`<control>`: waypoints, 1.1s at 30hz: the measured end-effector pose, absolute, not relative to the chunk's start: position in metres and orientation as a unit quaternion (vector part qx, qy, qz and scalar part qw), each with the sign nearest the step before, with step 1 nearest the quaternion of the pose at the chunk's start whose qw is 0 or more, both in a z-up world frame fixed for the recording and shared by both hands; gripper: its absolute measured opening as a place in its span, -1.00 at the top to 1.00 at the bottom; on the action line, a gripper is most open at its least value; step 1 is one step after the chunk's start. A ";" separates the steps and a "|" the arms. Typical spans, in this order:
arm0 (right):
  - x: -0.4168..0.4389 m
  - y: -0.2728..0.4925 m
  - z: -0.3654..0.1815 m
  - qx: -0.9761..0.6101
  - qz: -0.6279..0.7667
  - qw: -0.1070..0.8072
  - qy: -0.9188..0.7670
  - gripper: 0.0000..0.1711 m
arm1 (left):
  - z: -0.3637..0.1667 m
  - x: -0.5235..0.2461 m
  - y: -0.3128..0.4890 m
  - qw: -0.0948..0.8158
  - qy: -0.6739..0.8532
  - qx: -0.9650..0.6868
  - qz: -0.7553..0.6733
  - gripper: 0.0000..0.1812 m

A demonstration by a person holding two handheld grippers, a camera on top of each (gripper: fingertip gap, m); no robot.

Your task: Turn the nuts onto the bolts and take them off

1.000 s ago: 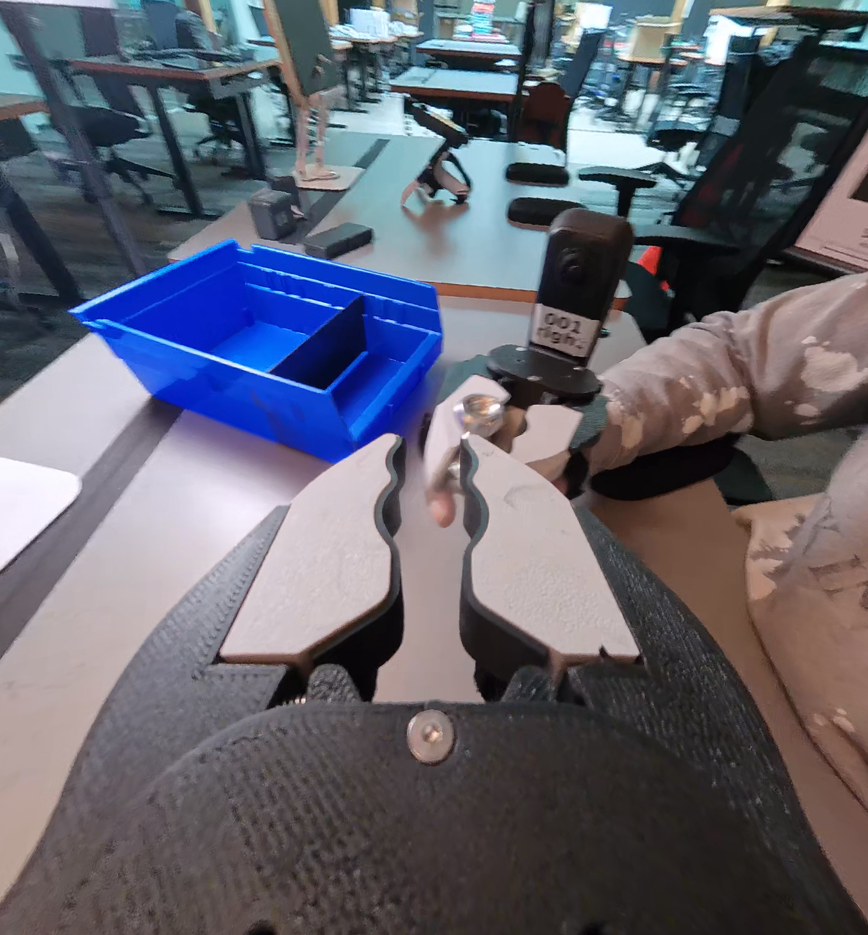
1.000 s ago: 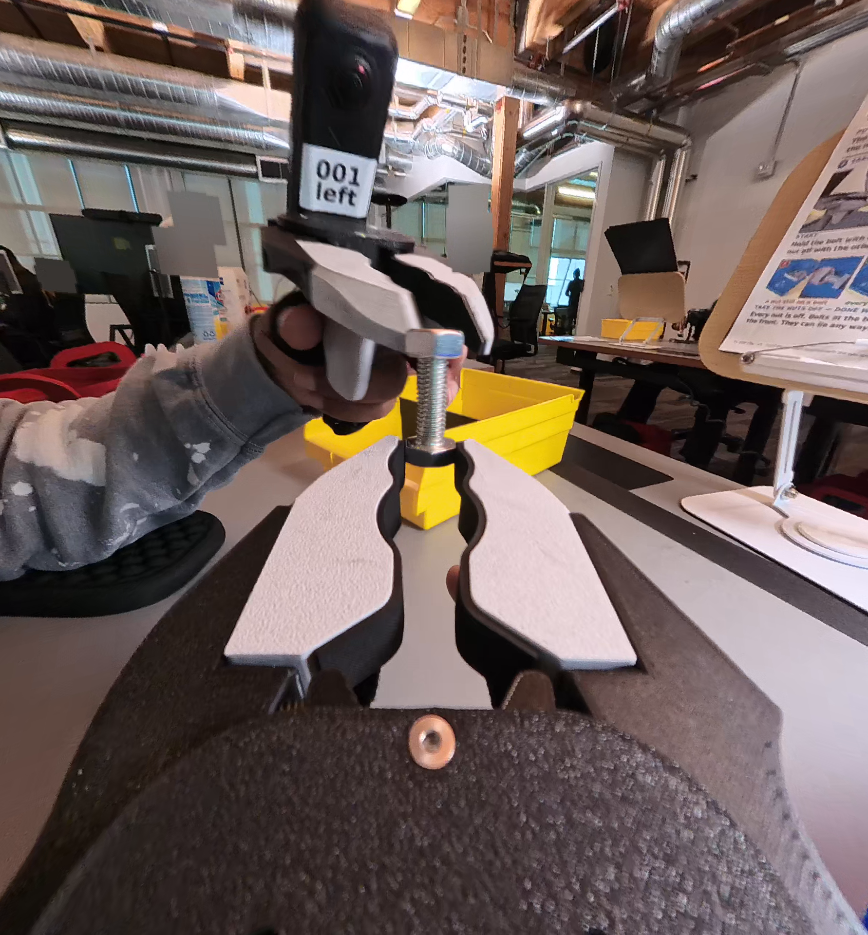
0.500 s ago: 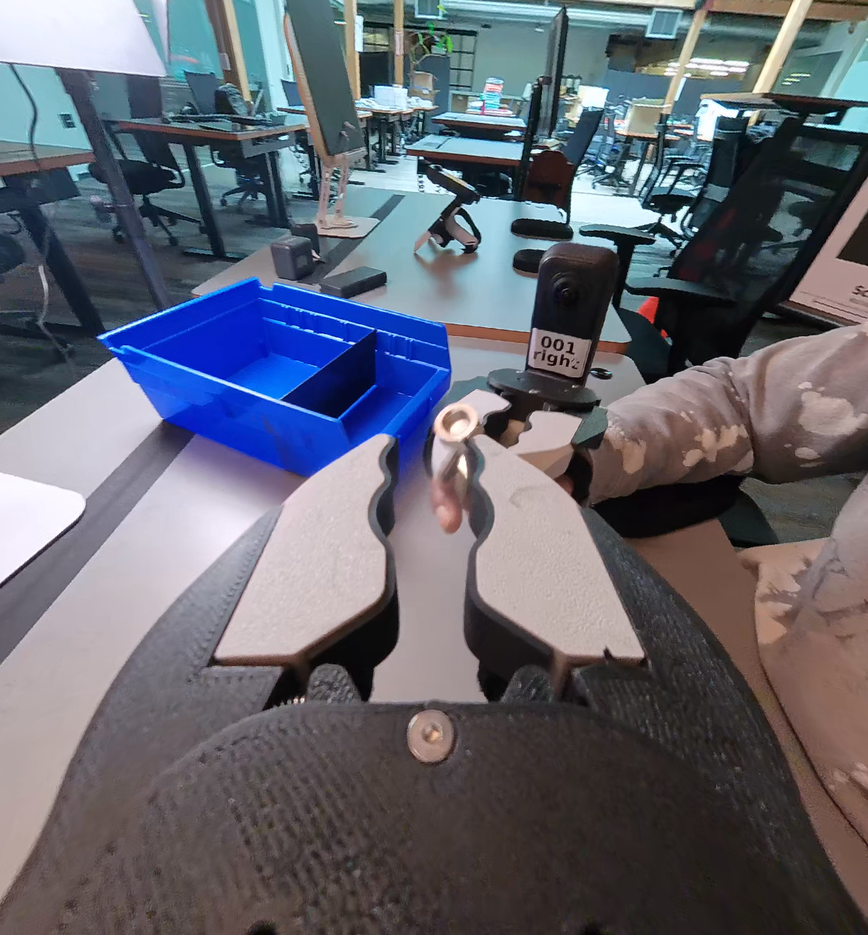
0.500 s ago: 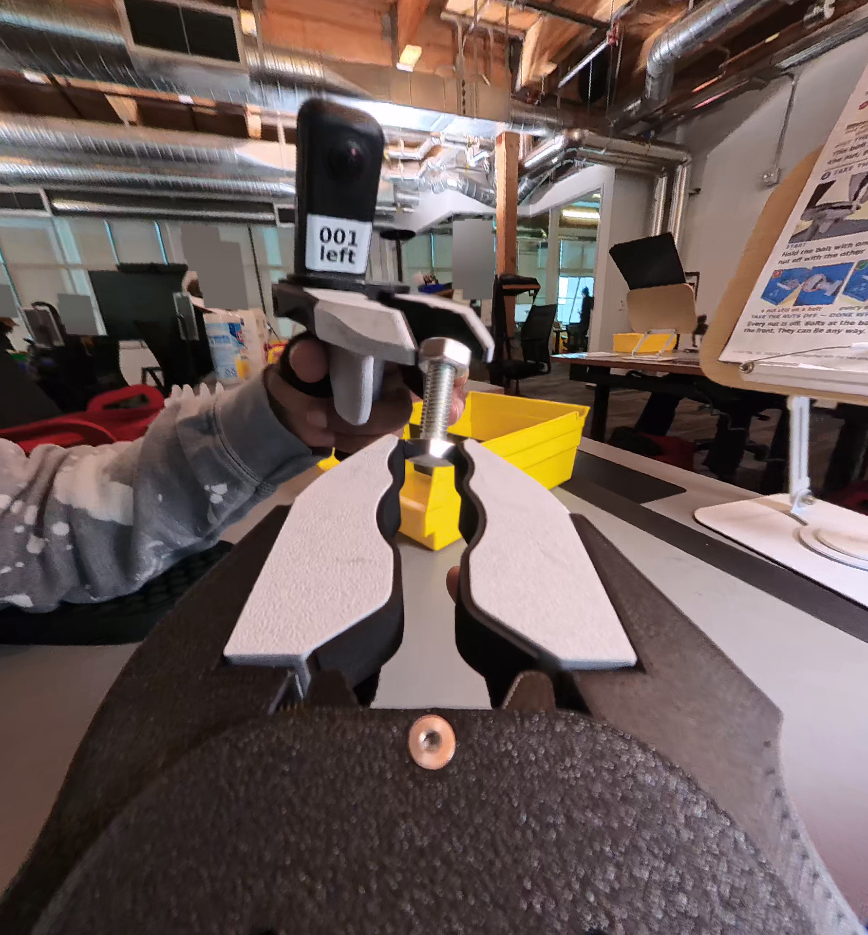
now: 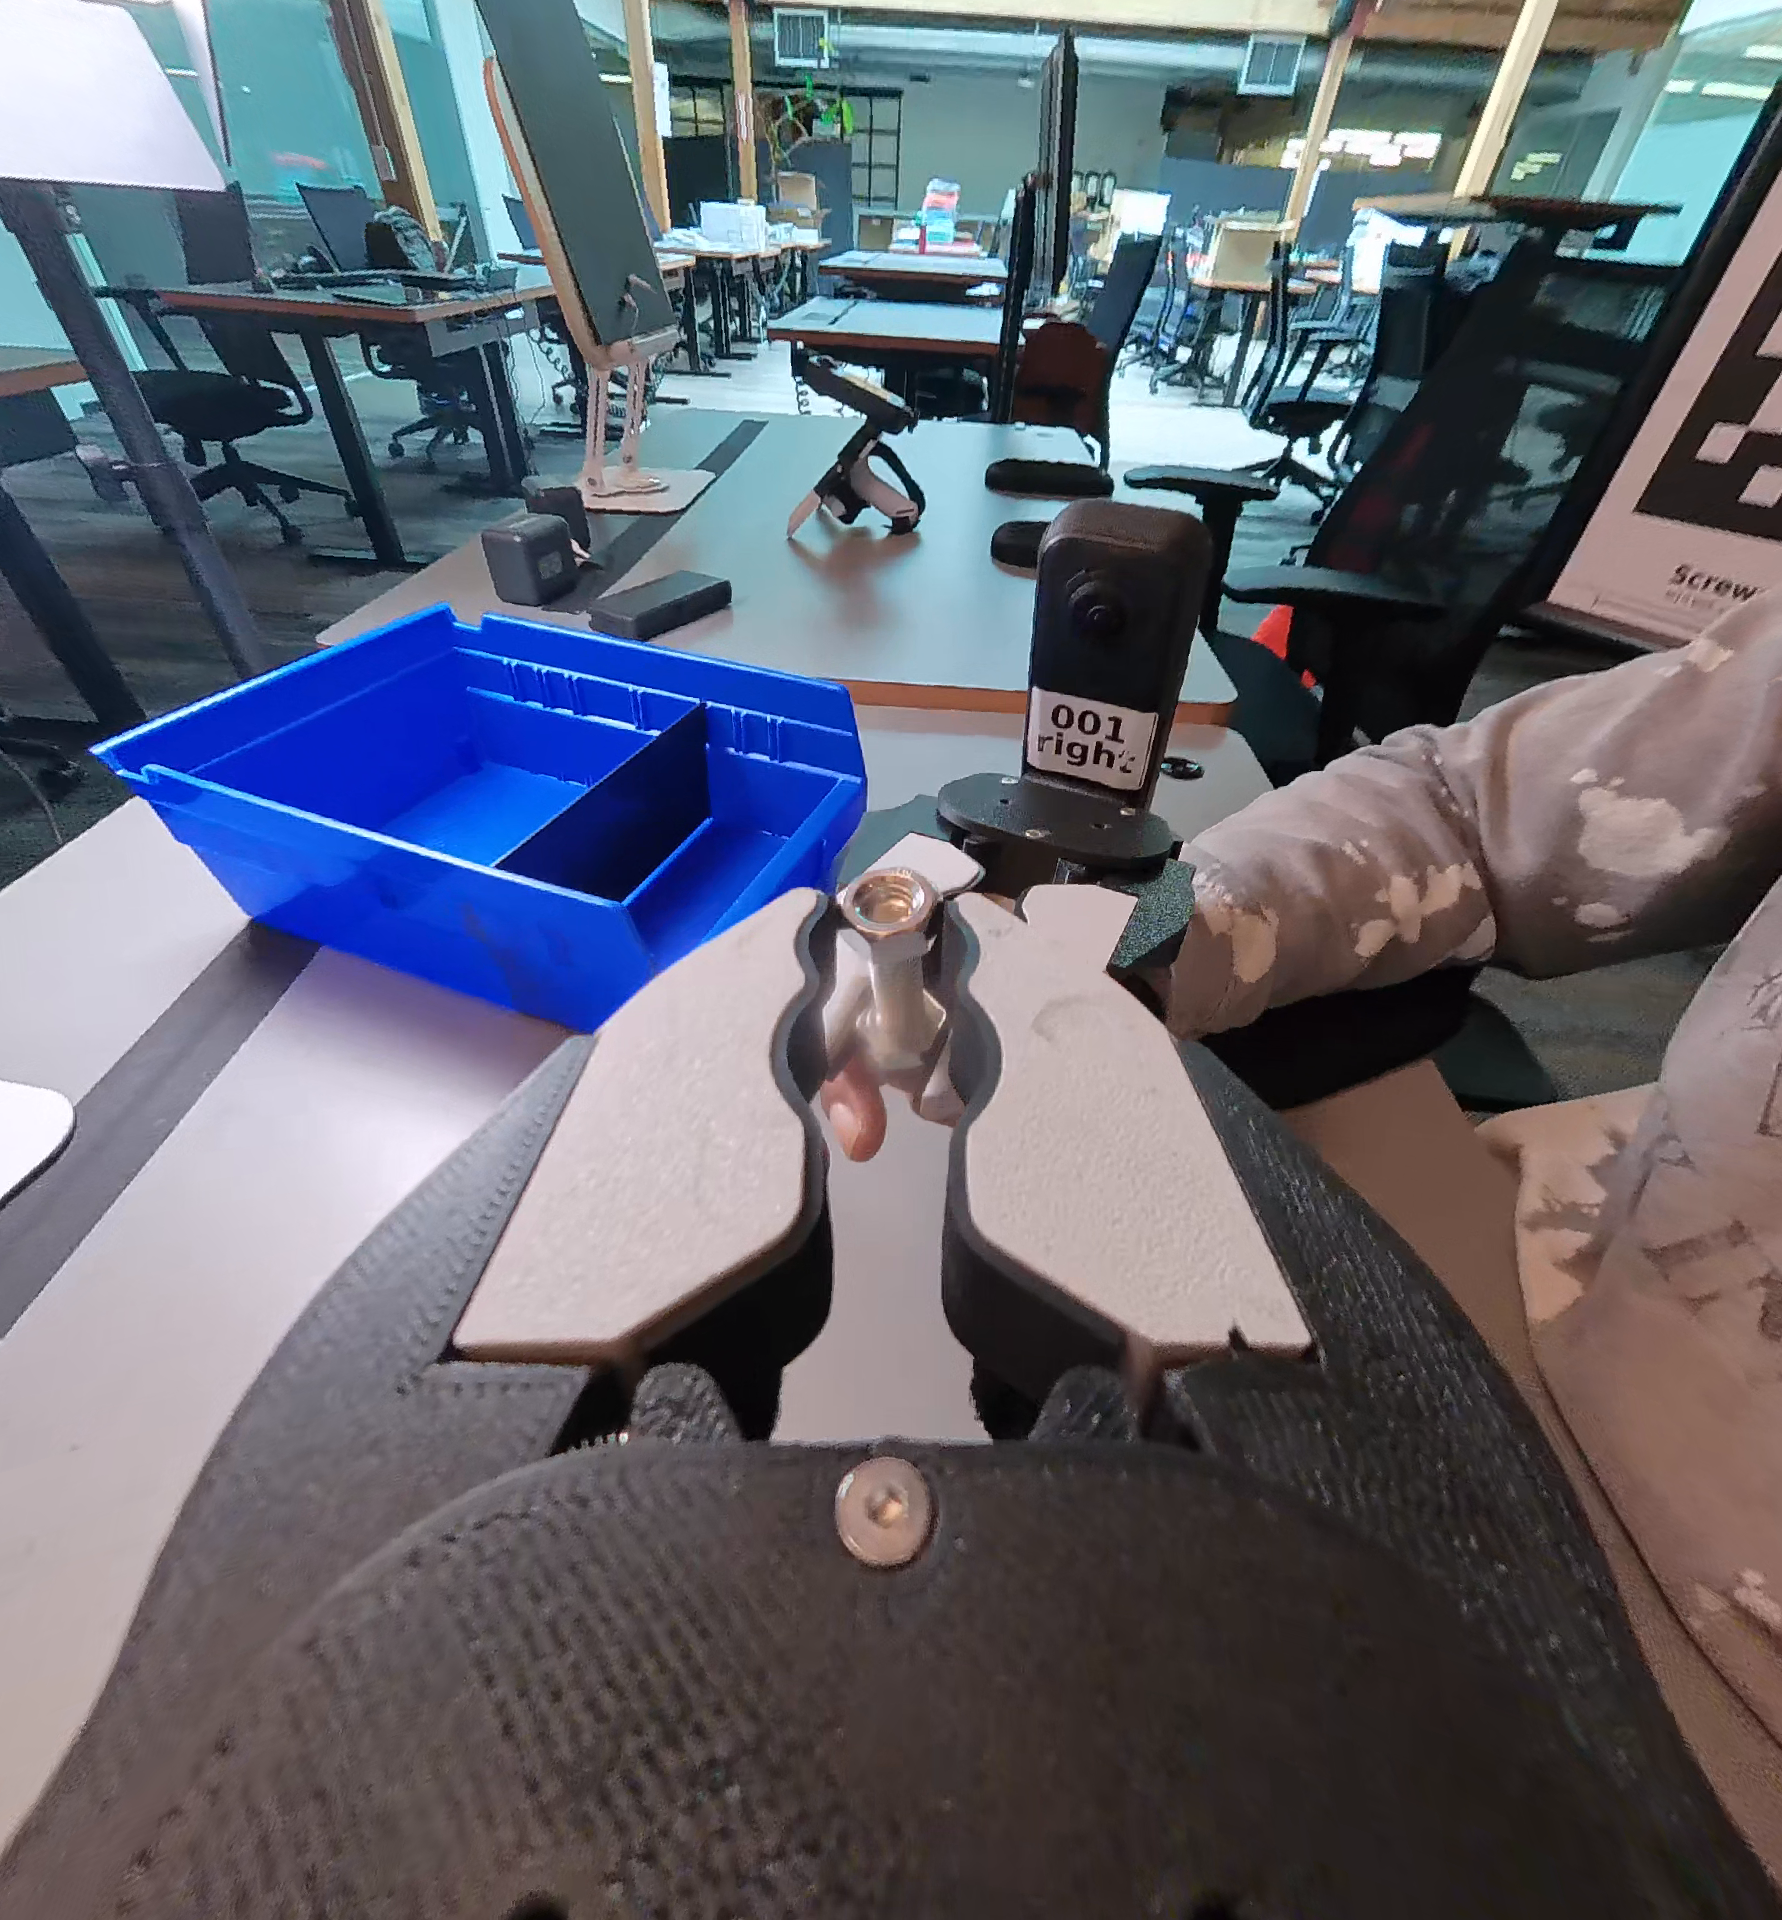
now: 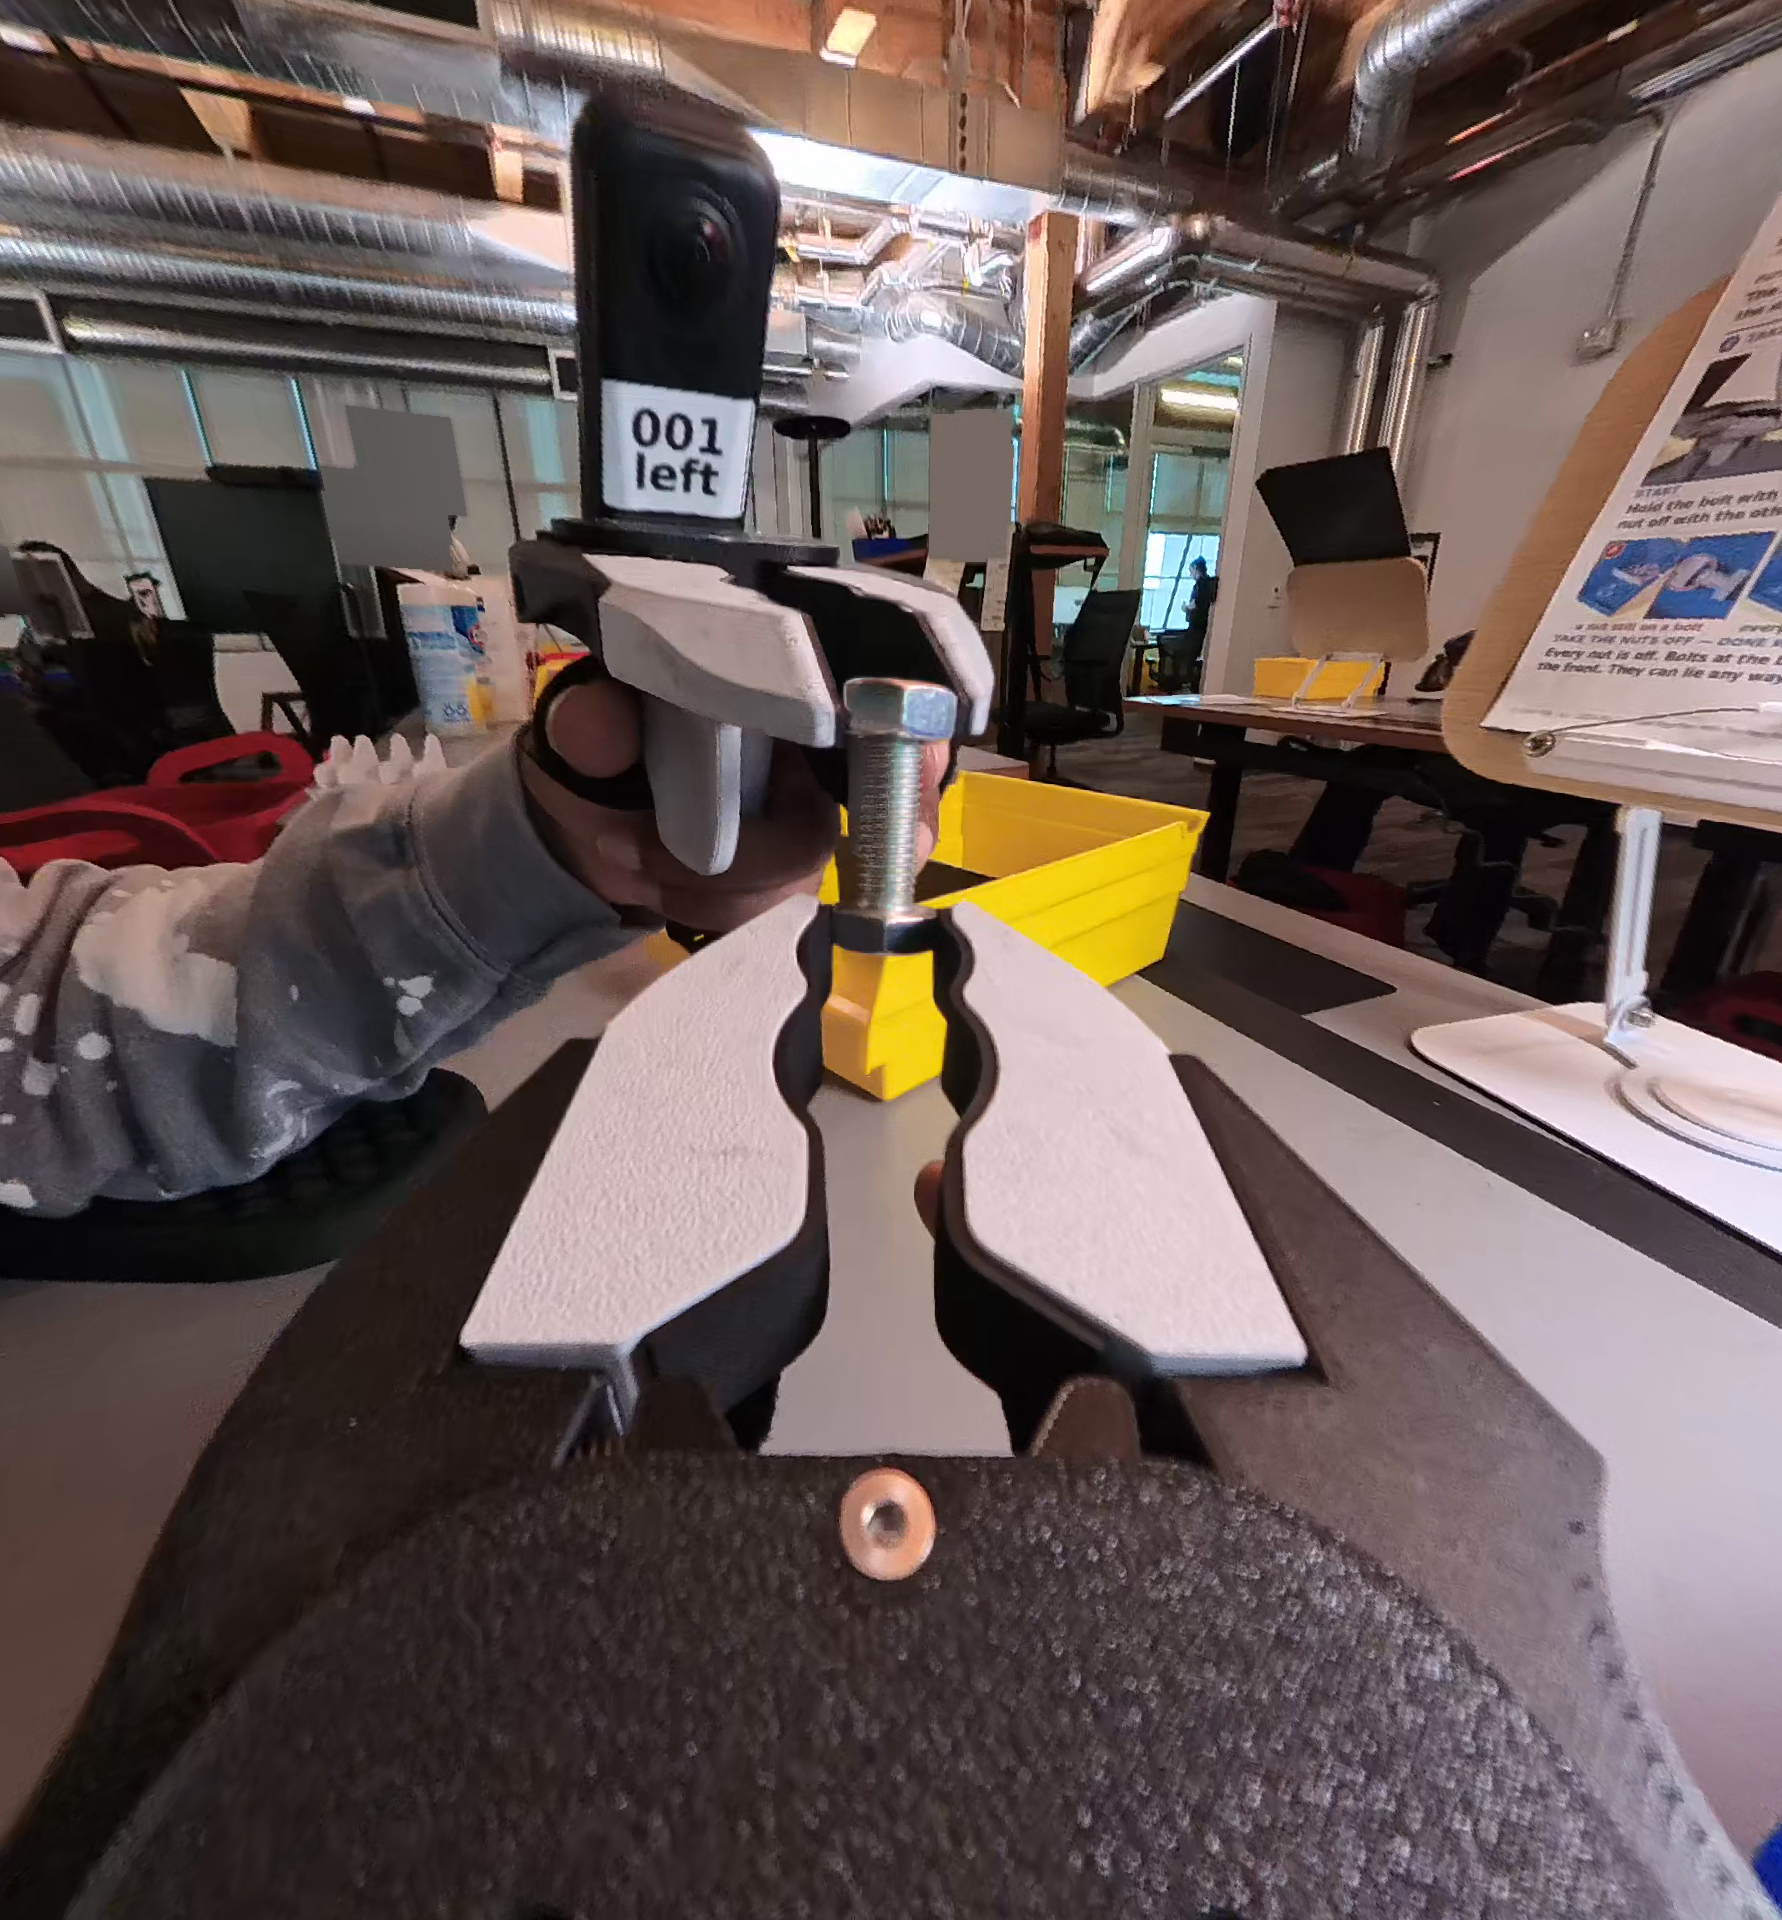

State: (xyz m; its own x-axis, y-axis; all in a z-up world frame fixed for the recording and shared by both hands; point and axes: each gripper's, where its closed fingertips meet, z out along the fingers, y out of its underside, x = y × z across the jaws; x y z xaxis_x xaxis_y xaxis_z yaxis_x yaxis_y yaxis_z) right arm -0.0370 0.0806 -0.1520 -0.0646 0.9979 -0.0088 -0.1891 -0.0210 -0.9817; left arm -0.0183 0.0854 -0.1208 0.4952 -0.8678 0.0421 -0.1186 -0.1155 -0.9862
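Observation:
A silver bolt point(image 6: 892, 800) stands upright above the grey table point(image 6: 1386, 1299). Its hex head is at the top and a nut point(image 6: 882, 930) sits low on its thread. My right gripper point(image 6: 882, 928) is shut on the nut at its fingertips. My left gripper point(image 5: 882, 914) has its jaws closed against the bolt head point(image 5: 882, 912), which sits centred between the tips. In the right wrist view the left gripper point(image 6: 892, 686) reaches in from the left, above the nut. The shaft runs down behind the left fingers.
A blue divided bin point(image 5: 378, 831) stands left of the grippers. A yellow bin point(image 6: 1063, 883) stands behind the bolt. An instruction board on a white stand point(image 6: 1645, 1091) is at the right. A black arm pad point(image 6: 243, 1195) lies under the left sleeve.
The left gripper has rolled level and shifted, so the bolt head moved from beside its right fingertip to the centre between the tips. The right gripper keeps hold of the nut.

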 end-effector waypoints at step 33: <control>-0.020 0.067 -0.124 -0.369 0.649 0.498 -0.440 0.79 | -0.100 -0.020 0.078 0.574 0.347 -0.626 -0.397 0.68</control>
State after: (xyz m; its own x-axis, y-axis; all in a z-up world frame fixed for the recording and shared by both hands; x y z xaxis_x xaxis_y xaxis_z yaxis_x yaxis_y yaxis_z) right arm -0.0204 0.0670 -0.1240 -0.2312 0.9721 -0.0406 -0.3225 -0.1159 -0.9395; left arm -0.0201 0.0781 -0.1001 0.4429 -0.8911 0.0991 0.0208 -0.1003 -0.9947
